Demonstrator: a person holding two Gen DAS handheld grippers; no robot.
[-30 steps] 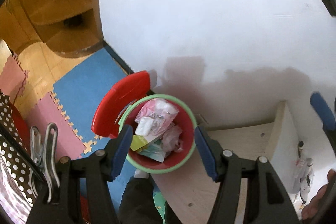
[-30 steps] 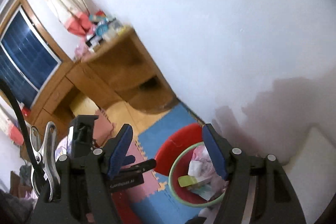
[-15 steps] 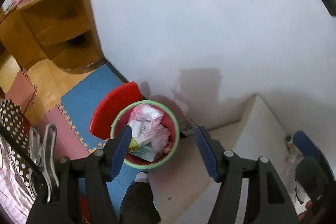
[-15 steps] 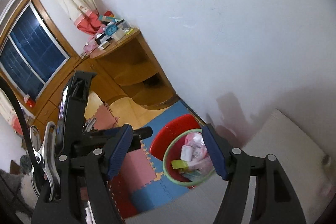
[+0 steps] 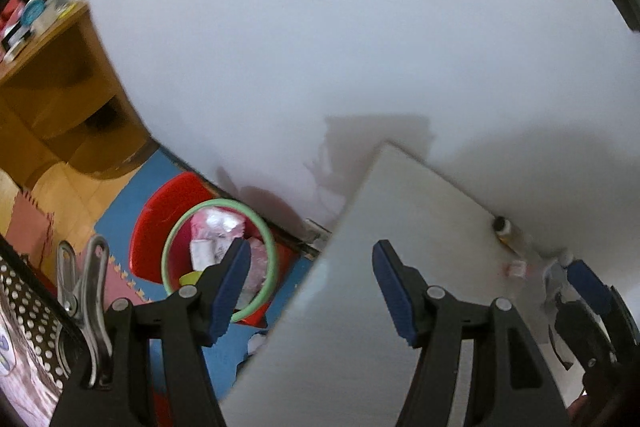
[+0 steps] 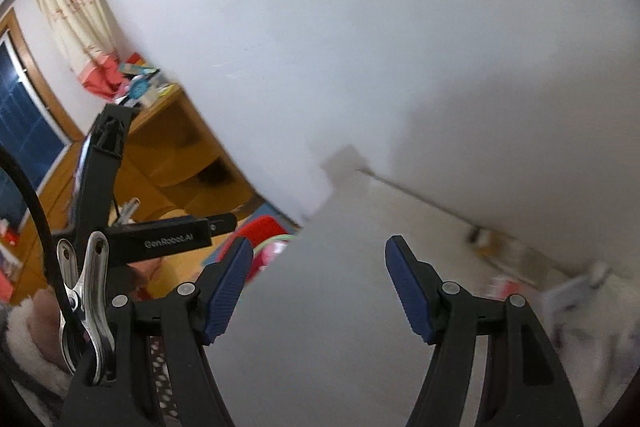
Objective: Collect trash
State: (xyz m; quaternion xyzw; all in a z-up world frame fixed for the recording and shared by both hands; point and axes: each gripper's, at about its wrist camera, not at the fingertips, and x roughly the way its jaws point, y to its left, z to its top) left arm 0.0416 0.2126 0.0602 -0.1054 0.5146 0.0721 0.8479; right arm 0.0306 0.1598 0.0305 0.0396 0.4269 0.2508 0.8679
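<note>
Off to the left of my left gripper [image 5: 310, 285], down on the floor, sits the red bin [image 5: 218, 259] with its green rim, already holding wrappers and crumpled paper; its near edge is partly hidden behind my left-hand finger. The jaws are released with nothing between them, and below them is only the bare pale tabletop [image 5: 400, 227].

The trash I judge to be next lies to the right, along the far edge of the table against the wall: a small dark-capped bottle [image 5: 502, 227] ahead and right of the left gripper, and a small pink-and-white scrap [image 5: 516, 269] just beyond it. Both are blurred, so I cannot say exactly what they are.

My right gripper [image 6: 320, 285] is also slack and empty, and the same items sit ahead and to its right: the bottle [image 6: 480, 237] and the scrap [image 6: 500, 283]. The right gripper is nearer, so I would let it take the first piece.

To do this well I should slow down before closing in, drop the jaws low over the table, straddle one piece squarely, and clench only once it is centred. Pieces lying against the wall may need nudging outward first.
</note>
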